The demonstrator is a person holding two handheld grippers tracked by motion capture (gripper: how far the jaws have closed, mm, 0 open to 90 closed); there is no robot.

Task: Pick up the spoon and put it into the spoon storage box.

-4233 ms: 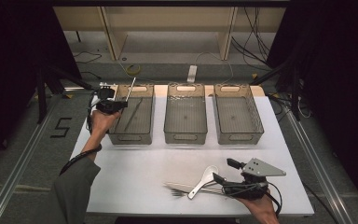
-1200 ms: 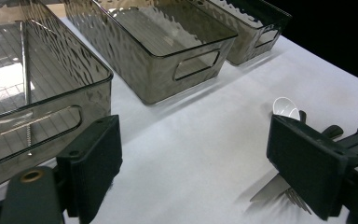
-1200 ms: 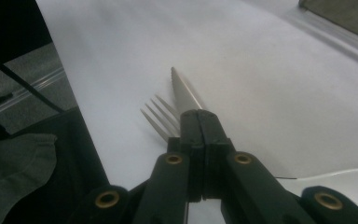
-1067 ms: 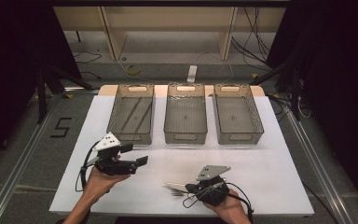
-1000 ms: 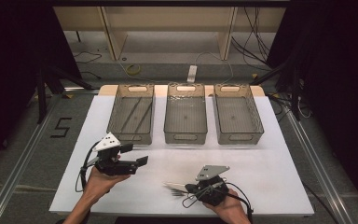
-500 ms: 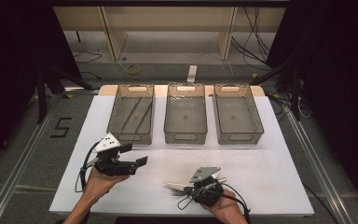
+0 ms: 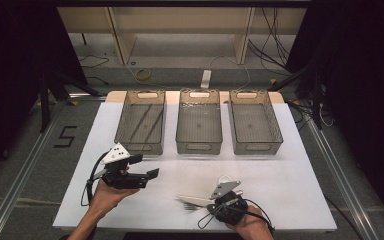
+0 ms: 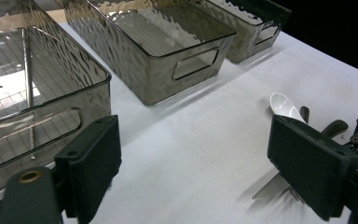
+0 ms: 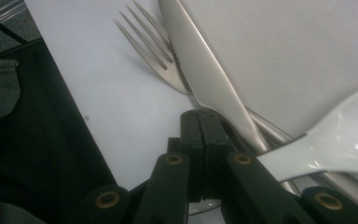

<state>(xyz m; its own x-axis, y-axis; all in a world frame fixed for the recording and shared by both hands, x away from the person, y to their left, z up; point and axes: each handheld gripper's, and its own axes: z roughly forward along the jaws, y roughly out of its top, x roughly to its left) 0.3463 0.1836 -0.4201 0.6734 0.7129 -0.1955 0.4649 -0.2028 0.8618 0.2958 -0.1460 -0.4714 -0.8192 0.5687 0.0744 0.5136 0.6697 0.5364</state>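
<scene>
Cutlery pile sits low centre-right of the high view on the white table (image 7: 290,165), just left of the right gripper (image 7: 219,204). The fork (image 7: 187,201) and knife (image 7: 192,198) lie with long axes roughly left-right across the frame, tips pointing frame-left; at that size they blur together. In the right gripper view the fork (image 9: 151,51) tines and knife (image 9: 205,74) tip both point to the upper left of the frame, axes running diagonally down to the lower right, knife lying partly over the fork. White spoon (image 9: 326,140) comes in from the right edge, bowl cut off by the frame, handle running toward the jaws. Right gripper (image 9: 204,140): pads pressed flat together; something pale shows below them, but cannot tell whether anything is clamped. The handles of the cutlery are hidden behind the jaws. Left gripper (image 7: 145,170) is at lower left of the high view, held above the table, jaws wide apart with nothing between them; its own view confirms this (image 8: 193,186). That view also shows the spoon bowl (image 8: 284,105) at right, the rest blocked by the right-hand pad. Three clear bins along the upper half: left bin (image 7: 141,125) has thin rod-like items lying front-to-back, hard to identify; middle bin (image 7: 198,125) and right bin (image 7: 254,125) look bare.
</scene>
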